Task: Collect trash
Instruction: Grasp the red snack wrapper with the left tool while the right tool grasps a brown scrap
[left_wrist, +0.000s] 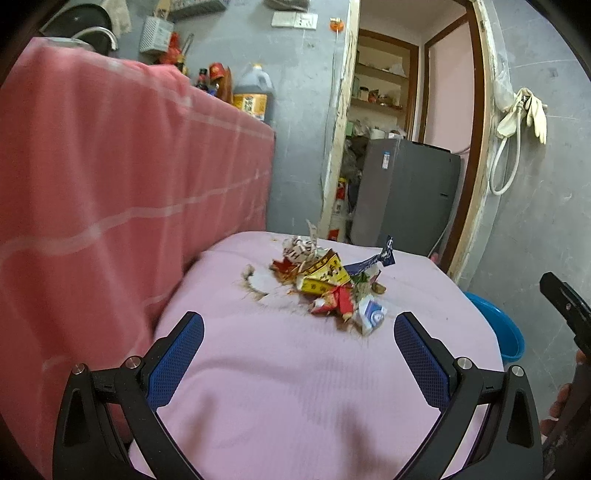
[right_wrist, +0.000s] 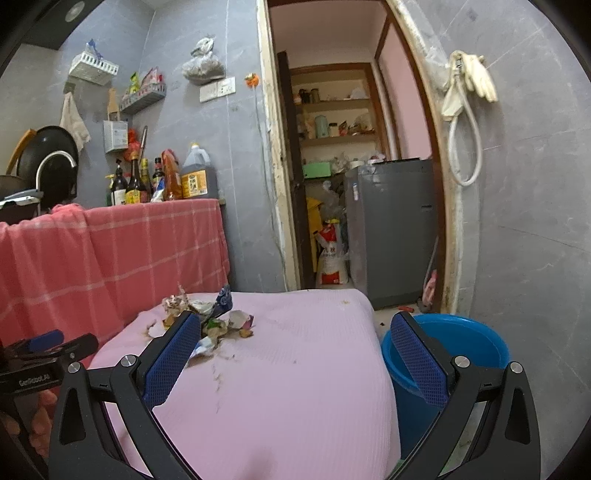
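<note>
A heap of trash, made of crumpled wrappers, a yellow carton and scraps, lies on the pink cloth-covered table. My left gripper is open just short of the heap, nothing between its blue pads. In the right wrist view the same trash heap sits at the table's far left, partly behind my left finger. My right gripper is open and empty over the pink table. A blue bucket stands on the floor by the table's right edge.
A red checked cloth covers a counter to the left, with bottles on top. A grey appliance stands in the doorway ahead. The blue bucket shows past the table's right corner. The other gripper's body appears at left.
</note>
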